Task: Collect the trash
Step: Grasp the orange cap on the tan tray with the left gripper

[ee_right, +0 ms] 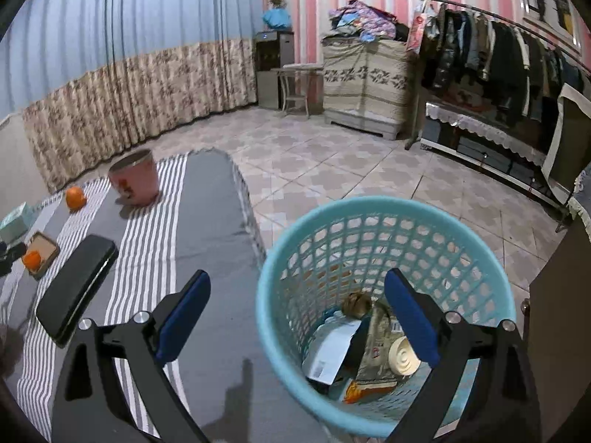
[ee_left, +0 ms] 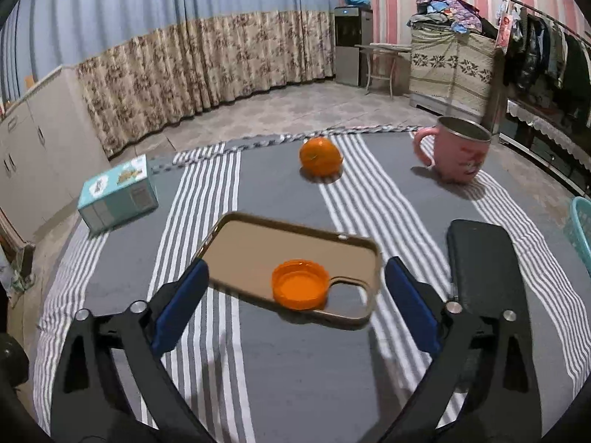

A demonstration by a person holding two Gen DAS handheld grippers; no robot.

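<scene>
In the left wrist view only a sliver of the turquoise plastic lattice basket [ee_left: 583, 229] shows, cut off by the right edge; the dark object [ee_left: 11, 361] at the lower left margin is too cropped to identify; the print on the teal cardboard box [ee_left: 118, 195] is too small to read; in the right wrist view that box [ee_right: 14, 221] is clipped by the left edge; the basket's [ee_right: 280, 269] lower rim lies behind the right hand-held gripper [ee_right: 297, 317]; the papers and wrappers [ee_right: 354, 361] inside overlap, their labels illegible.
</scene>
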